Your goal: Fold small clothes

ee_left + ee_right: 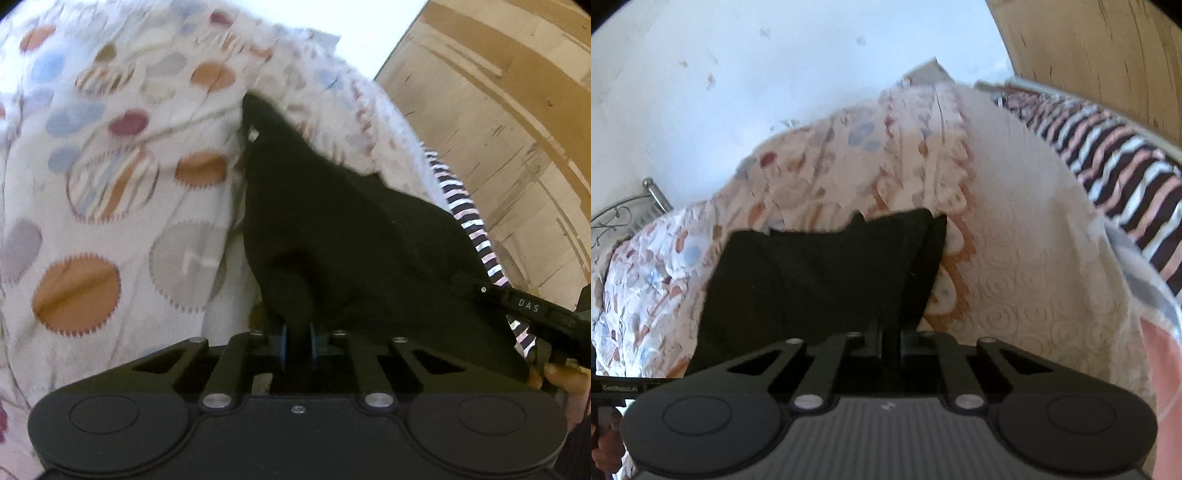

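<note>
The black garment [332, 229] is pinched at its near edge by the left gripper [297, 341] and the right gripper [891, 341]; thin cloth could be lost from either grasp if pulled unevenly over the quilt [110, 184].

A small black garment [332, 236] is pinched at its near edge between both grippers' fingers, and is draped forward, rumpled and partly folded, ahead of them.

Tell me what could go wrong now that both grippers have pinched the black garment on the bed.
The left gripper and right gripper each hold only a narrow bit of the black garment, so an edge might slip out. The garment lies on a rumpled patterned quilt, and a pinch could catch the quilt too.
</note>
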